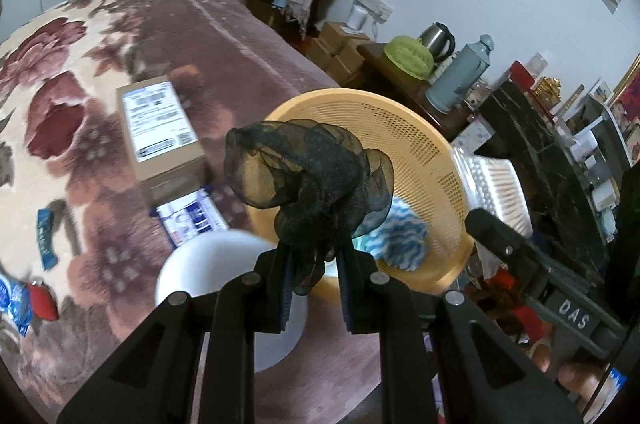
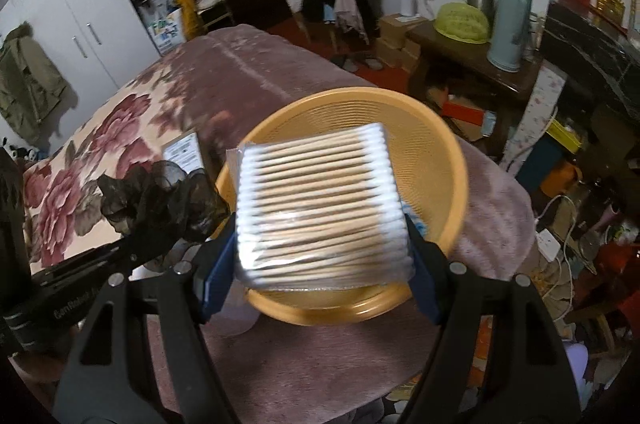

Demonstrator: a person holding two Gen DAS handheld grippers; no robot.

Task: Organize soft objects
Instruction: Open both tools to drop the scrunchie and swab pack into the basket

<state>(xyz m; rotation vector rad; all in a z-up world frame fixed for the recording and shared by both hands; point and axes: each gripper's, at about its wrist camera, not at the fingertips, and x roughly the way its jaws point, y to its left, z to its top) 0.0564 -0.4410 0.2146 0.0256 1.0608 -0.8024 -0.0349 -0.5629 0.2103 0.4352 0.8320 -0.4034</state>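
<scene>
Over the basket [image 2: 448, 159], my left gripper [image 1: 314, 264] pinches a black scrunchie [image 1: 308, 179] and my right gripper [image 2: 322, 240] clamps a swab pack [image 2: 320, 207].
Both loads hang above the basket and hide most of its inside; I only make out a blue-white cloth [image 1: 400, 240] there. A white bowl [image 1: 224, 264] sits half behind my left fingers, and a box [image 1: 160, 135] lies blurred on the blanket [image 1: 60, 71].

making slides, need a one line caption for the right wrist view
Right hand-held gripper holds a cotton swab pack over the orange basket.
</scene>
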